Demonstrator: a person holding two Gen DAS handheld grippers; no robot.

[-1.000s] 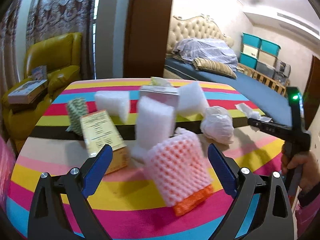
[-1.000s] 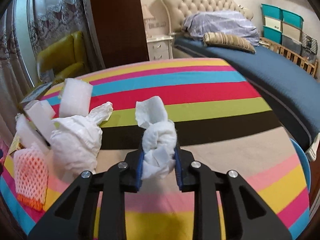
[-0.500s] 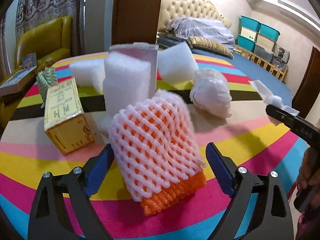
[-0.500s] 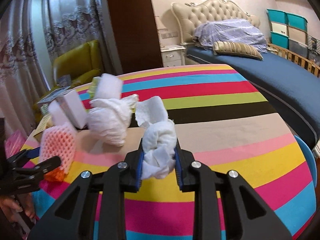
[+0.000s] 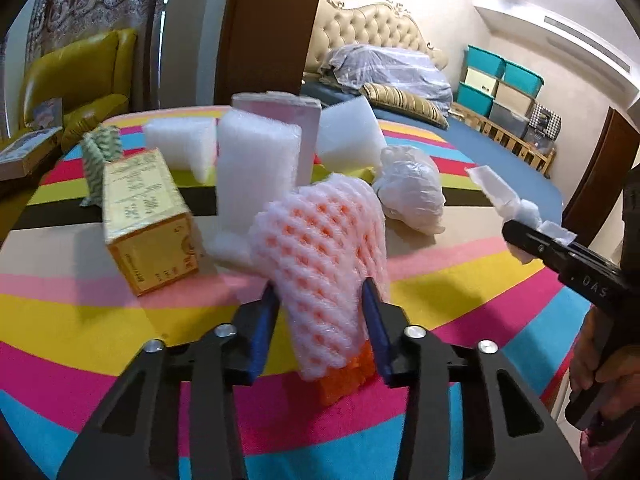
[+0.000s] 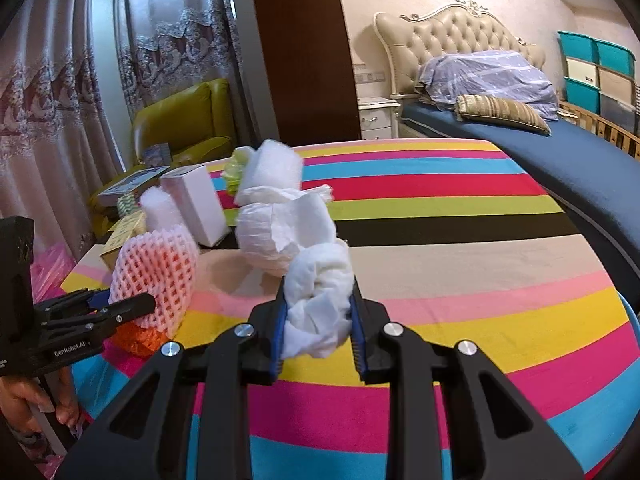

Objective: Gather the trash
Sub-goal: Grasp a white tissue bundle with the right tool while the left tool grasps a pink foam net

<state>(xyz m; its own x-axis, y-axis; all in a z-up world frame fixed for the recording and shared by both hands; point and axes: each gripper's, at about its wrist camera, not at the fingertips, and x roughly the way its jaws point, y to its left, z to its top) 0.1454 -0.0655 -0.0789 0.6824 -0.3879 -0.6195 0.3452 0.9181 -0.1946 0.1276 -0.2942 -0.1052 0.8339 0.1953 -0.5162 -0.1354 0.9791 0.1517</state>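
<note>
- Pink foam netting: the fruit-sleeve net (image 5: 320, 256) with its orange end (image 5: 346, 376) sits between the blue pads of your left gripper (image 5: 322, 308), which is closed onto its lower part; the net's top leans forward over the striped tablecloth (image 5: 100, 328).
- White crumpled tissue (image 6: 318, 304) is pinched in your right gripper (image 6: 318, 320), jaws closed on it, above the pink and yellow stripes near the table's front edge.
- In the left wrist view your right gripper (image 5: 560, 252) comes in from the right with the tissue (image 5: 516, 208) sticking out past its tips.
- Just behind the net stands a white foam block (image 5: 256, 184), with a white box (image 5: 296, 132) upright behind that.
- To your left of the net lies a yellow carton (image 5: 144, 216), tilted; a green-patterned wrapper (image 5: 100, 160) is behind it.
- Two more white foam pieces (image 5: 180, 148) (image 5: 348, 136) lie farther back.
- A balled white plastic bag (image 5: 412, 192) rests on the cloth to the right of the net, apart from it.
- In the right wrist view that bag (image 6: 280, 232) sits just beyond the tissue.
</note>
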